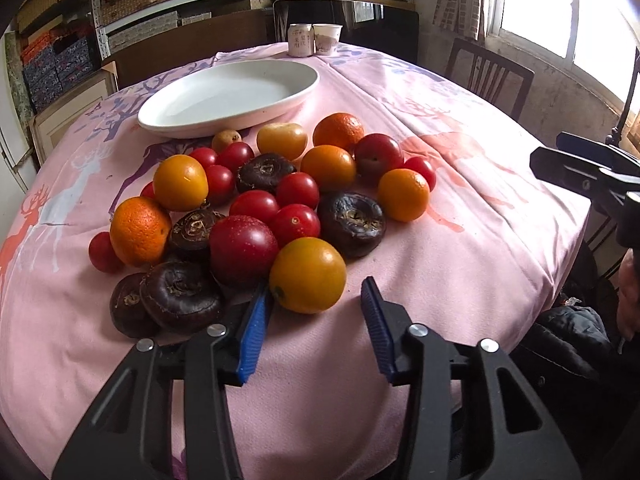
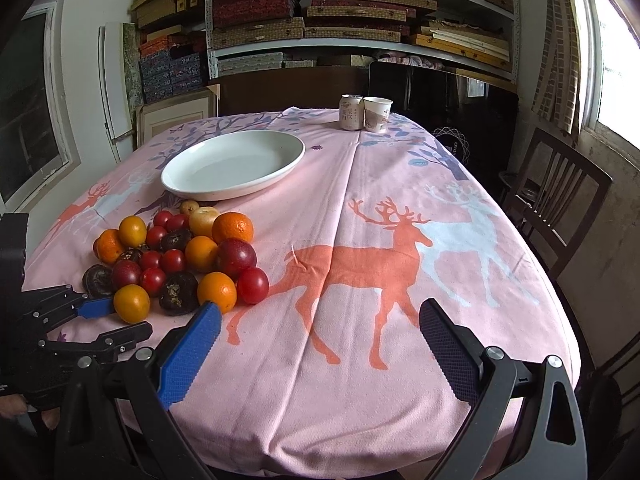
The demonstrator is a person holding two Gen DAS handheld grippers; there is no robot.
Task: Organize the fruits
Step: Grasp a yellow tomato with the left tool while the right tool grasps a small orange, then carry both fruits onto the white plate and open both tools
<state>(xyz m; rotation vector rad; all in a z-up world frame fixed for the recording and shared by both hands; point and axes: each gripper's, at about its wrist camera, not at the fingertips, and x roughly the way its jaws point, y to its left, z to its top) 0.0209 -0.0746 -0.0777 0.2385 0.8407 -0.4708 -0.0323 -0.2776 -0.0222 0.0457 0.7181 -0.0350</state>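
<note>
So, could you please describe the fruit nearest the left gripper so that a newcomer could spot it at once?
On the pink tablecloth, a fruit pile lies in front of the white plate. At its near edge, between the open left gripper fingers, sits the yellow-orange fruit: smooth and glossy, unlike the dark wrinkled ones beside it.

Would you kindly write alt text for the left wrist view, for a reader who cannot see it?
An open left hand-held gripper with blue fingers points at a yellow-orange fruit at the near edge of a fruit pile on a pink tablecloth. Behind the pile sits an empty white plate, with a can and paper cup further back.
</note>
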